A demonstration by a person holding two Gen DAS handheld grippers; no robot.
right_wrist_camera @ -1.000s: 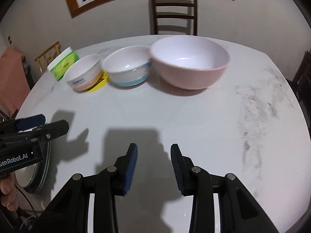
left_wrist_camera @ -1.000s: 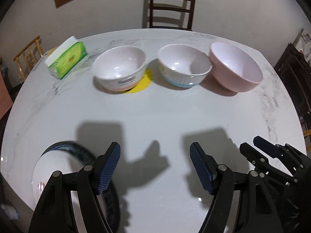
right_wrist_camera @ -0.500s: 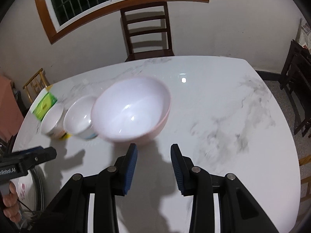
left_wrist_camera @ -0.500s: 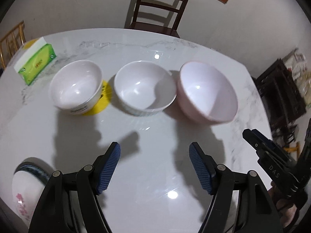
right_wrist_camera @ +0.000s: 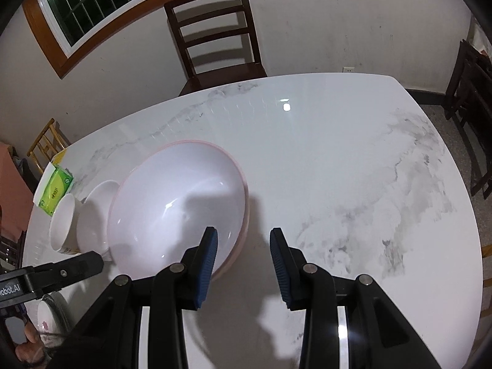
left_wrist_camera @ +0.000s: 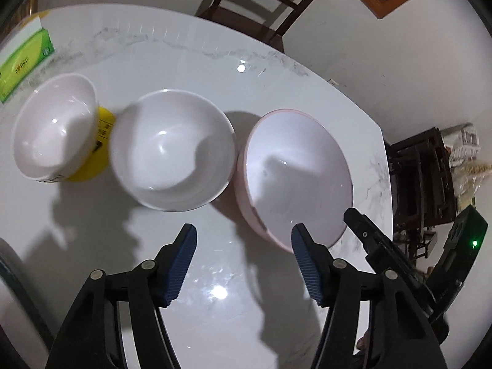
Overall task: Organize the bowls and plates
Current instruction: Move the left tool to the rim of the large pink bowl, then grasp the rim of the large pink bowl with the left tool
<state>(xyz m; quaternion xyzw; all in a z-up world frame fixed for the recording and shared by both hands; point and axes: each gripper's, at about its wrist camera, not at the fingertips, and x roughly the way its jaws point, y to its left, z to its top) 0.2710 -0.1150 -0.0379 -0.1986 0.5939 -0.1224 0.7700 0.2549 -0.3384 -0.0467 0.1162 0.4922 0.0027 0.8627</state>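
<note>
Both grippers have swept across the white marble tabletop (right_wrist_camera: 338, 153) toward the large pale pink bowl (left_wrist_camera: 295, 178), which now fills far more of each view than a second ago. That pink bowl serves as the landmark. The left gripper (left_wrist_camera: 243, 261) hangs just in front of it with nothing between its blue ribbed pads; its jaws have just been closing and now stand roughly half apart, the right-hand pad overlapping the bowl's near rim in the picture, though contact cannot be told. The right gripper (right_wrist_camera: 243, 264) hovers at the bowl's near right edge, jaws narrowly apart and empty, its left pad in front of the rim.

Touching or almost touching the pink bowl on its left sits a white round bowl (left_wrist_camera: 172, 150), and beyond that a smaller white bowl with printed lettering (left_wrist_camera: 52, 132), resting on a yellow disc (left_wrist_camera: 98, 150). Farther from the pink bowl on the same side lies a green and white tissue box (left_wrist_camera: 24, 58). Behind the pink bowl, past the tabletop's far edge, a dark wooden slat-back chair (right_wrist_camera: 215, 37) stands against the wall. At the near left corner, well apart from the pink bowl, a white dish with a dark rim (right_wrist_camera: 46, 316) shows partly.
</note>
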